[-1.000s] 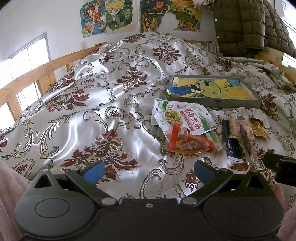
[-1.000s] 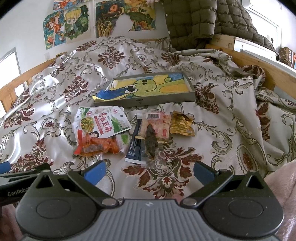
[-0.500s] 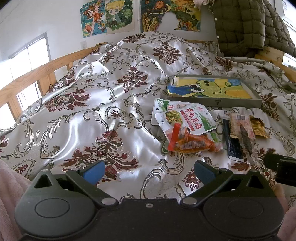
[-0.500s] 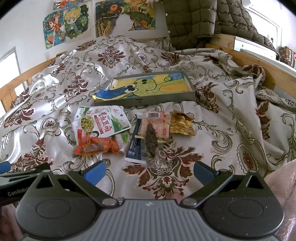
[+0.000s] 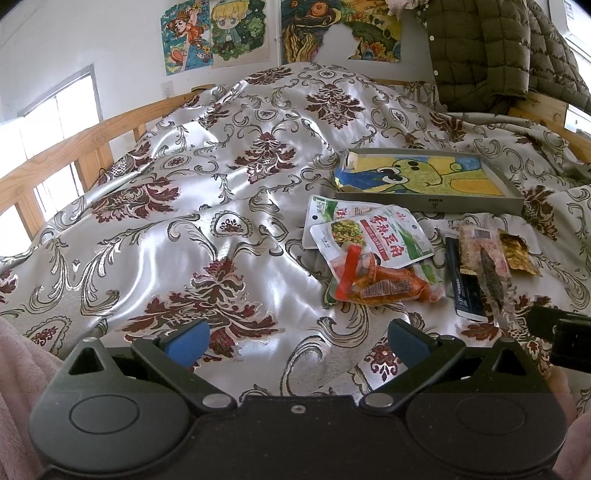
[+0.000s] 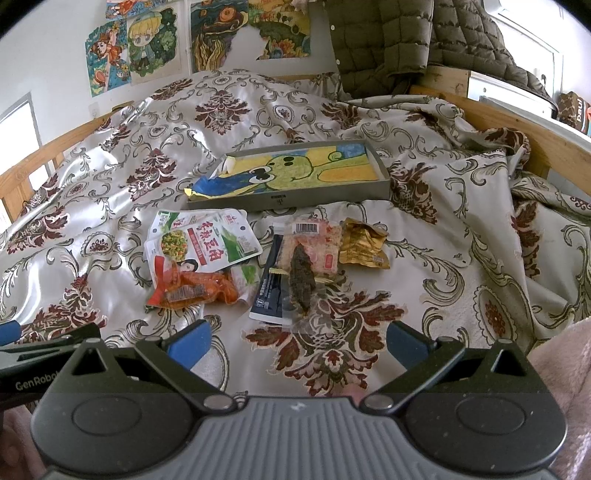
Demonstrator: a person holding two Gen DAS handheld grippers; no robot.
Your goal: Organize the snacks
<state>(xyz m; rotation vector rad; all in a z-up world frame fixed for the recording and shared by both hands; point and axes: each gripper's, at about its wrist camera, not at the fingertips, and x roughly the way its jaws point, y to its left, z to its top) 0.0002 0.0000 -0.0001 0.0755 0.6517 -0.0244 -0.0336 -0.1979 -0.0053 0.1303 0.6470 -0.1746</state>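
Note:
Several snack packets lie on the patterned bedspread: a green and white pouch (image 6: 207,242) (image 5: 373,240), an orange-red packet (image 6: 192,286) (image 5: 380,284), a dark blue stick packet (image 6: 269,291) (image 5: 463,280), a clear packet with a dried fish (image 6: 304,266) (image 5: 487,262) and a gold packet (image 6: 364,245) (image 5: 517,253). A shallow grey tray (image 6: 280,201) (image 5: 432,203) with a cartoon picture inside lies just beyond them. My left gripper (image 5: 295,338) is open and empty, left of and nearer than the snacks. My right gripper (image 6: 295,338) is open and empty, just short of the fish packet.
A wooden bed rail (image 5: 74,147) runs along the left and another (image 6: 517,125) along the right. An olive quilted jacket (image 6: 406,37) hangs at the headboard. Posters (image 5: 214,33) hang on the wall. Pink fleece (image 6: 561,369) shows at the near right edge.

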